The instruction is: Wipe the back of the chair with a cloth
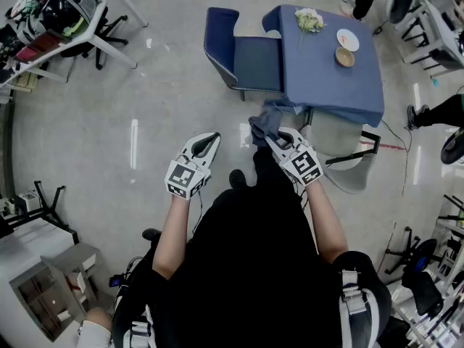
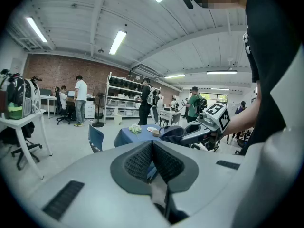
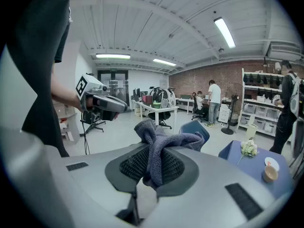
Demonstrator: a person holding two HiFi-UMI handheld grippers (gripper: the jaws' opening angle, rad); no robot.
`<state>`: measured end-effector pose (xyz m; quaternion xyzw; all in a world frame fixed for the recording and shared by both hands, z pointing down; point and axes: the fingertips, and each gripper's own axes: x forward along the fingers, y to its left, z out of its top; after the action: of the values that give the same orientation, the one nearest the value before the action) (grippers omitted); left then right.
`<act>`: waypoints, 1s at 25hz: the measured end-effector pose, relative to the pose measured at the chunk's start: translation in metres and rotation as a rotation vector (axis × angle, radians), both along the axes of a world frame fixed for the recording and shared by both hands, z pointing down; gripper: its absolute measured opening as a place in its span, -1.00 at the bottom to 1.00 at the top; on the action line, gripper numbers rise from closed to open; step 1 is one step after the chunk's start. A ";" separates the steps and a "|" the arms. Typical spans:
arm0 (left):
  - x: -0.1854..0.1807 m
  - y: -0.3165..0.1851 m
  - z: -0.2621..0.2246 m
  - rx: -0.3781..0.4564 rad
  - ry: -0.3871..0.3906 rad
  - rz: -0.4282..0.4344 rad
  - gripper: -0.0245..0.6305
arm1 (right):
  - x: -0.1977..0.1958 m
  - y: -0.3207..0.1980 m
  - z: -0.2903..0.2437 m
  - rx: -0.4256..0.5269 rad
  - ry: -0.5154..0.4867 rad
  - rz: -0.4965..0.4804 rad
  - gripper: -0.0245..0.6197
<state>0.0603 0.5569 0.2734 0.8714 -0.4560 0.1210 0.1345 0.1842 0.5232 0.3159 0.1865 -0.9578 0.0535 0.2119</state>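
While the left gripper (image 1: 209,141) is hovering with its jaws pressed together, the right gripper (image 1: 275,141) is pinching a grey-blue cloth (image 1: 265,122) over the floor, near the blue chair (image 1: 232,49) beside the blue table (image 1: 326,75).

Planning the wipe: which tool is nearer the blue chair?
Right. The right tool, gripping the cloth, sits just short of the chair; the left tool is farther back, leftward.
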 end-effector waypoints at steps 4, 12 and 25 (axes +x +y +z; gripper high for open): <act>0.004 0.027 -0.007 0.015 -0.007 0.004 -0.85 | -0.001 0.030 -0.005 0.018 -0.001 -0.024 -0.72; 0.004 0.063 -0.015 0.044 -0.008 0.021 -0.85 | -0.012 0.072 -0.011 0.053 0.003 -0.036 -0.72; 0.003 0.053 -0.005 0.008 -0.009 -0.015 -0.85 | -0.005 0.052 -0.008 0.054 -0.011 -0.009 -0.72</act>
<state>0.0634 0.6097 0.2688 0.8680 -0.4634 0.1220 0.1300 0.1792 0.5753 0.3082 0.1874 -0.9610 0.0280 0.2015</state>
